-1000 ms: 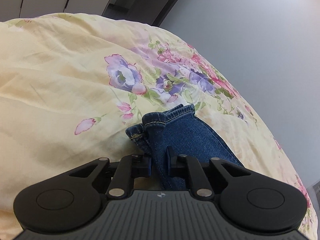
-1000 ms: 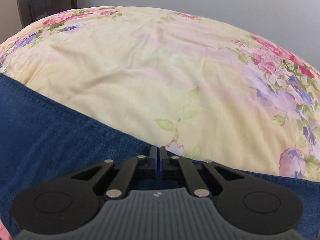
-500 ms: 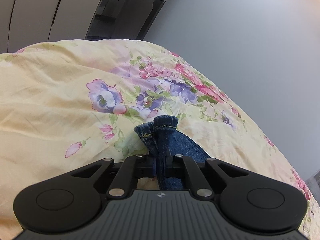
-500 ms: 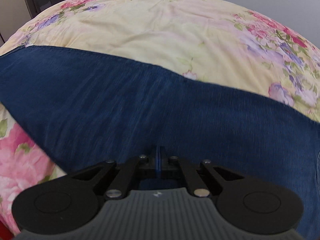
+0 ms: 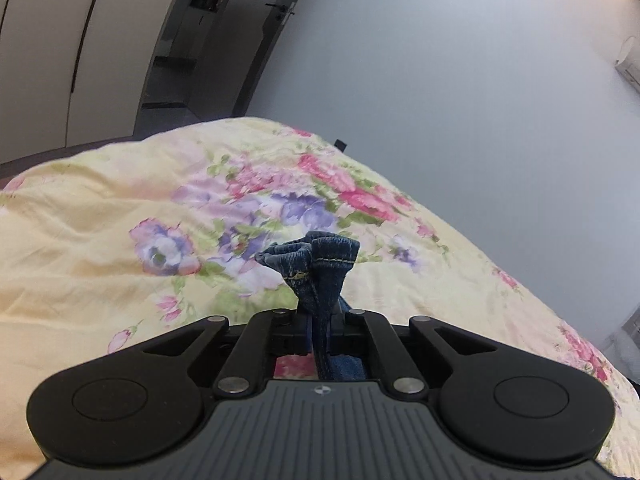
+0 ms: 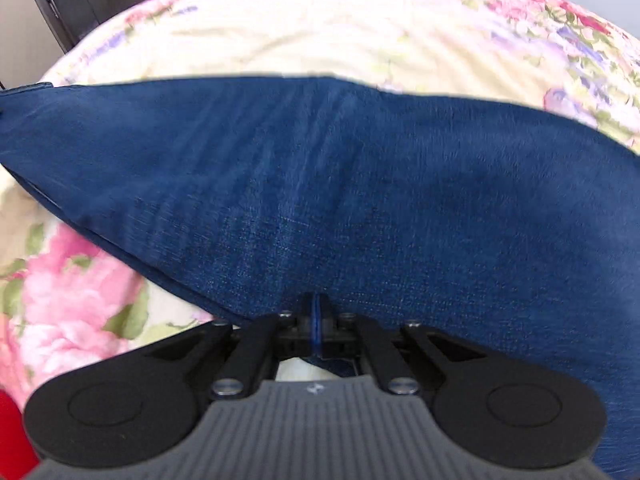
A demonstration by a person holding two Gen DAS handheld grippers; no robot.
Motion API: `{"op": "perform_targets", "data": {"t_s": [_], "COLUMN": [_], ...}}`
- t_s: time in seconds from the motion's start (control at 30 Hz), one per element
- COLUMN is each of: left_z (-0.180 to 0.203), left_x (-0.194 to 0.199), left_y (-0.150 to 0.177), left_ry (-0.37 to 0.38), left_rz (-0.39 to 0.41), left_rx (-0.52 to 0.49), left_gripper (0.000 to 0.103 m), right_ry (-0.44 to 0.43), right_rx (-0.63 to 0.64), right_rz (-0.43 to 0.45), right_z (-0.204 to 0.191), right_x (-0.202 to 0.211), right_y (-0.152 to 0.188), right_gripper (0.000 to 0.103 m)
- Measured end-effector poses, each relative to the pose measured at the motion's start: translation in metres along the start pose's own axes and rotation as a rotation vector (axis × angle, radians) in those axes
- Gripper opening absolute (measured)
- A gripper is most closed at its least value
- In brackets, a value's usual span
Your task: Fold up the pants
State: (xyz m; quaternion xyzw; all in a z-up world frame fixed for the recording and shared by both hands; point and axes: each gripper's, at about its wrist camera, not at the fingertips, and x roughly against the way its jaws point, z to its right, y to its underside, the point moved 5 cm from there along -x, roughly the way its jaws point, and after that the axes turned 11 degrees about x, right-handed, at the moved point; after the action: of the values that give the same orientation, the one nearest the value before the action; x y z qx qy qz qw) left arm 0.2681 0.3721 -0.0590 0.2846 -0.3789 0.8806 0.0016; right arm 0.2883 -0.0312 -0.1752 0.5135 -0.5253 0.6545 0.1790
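The dark blue denim pants (image 6: 320,184) stretch across the right wrist view from left to right, lying over a floral bedspread. My right gripper (image 6: 316,320) is shut on their near edge, a thin fold of denim pinched between the pads. In the left wrist view my left gripper (image 5: 320,320) is shut on the bunched leg cuffs (image 5: 316,260), whose hems with yellow stitching stick up past the fingers, lifted off the bed.
The bed carries a pale yellow bedspread (image 5: 100,240) with pink and purple flowers. A grey wall (image 5: 460,100) runs along its far side, with a dark doorway (image 5: 200,40) and white wardrobe doors at the left. Something red (image 6: 10,432) shows at the right wrist view's lower left.
The left gripper closed on the leg cuffs and rose, lifting them off the bedspread. The right gripper moved across with the pants' edge, so denim now fills most of its view.
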Motion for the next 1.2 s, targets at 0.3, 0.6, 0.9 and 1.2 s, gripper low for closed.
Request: {"op": "perform_targets", "data": {"t_s": [0.3,0.6,0.9,1.2], "left_z": [0.178,0.375,0.532,0.593], "left_x": [0.088,0.157,0.161,0.104], "left_y": [-0.004,0.056,0.204,0.426], "left_ry": [0.200,0.357,0.457,0.483], "left_rz": [0.078,0.069,-0.053,-0.346], "left_rx": [-0.172,-0.317,-0.500,-0.662], "left_gripper": [0.005,0.005,0.005,0.005], "right_ry": [0.084,0.146,0.175,0.209], "right_rx": [-0.081,-0.174,-0.266,-0.411], "right_rz": [0.132,0.226,0.282,0.245], "right_z": [0.078,0.181,0.277,0.357], "right_x": [0.098,0.185,0.236,0.232], "right_y": [0.018,0.063,0.126,0.190], "right_gripper": [0.000,0.000,0.000,0.000]}}
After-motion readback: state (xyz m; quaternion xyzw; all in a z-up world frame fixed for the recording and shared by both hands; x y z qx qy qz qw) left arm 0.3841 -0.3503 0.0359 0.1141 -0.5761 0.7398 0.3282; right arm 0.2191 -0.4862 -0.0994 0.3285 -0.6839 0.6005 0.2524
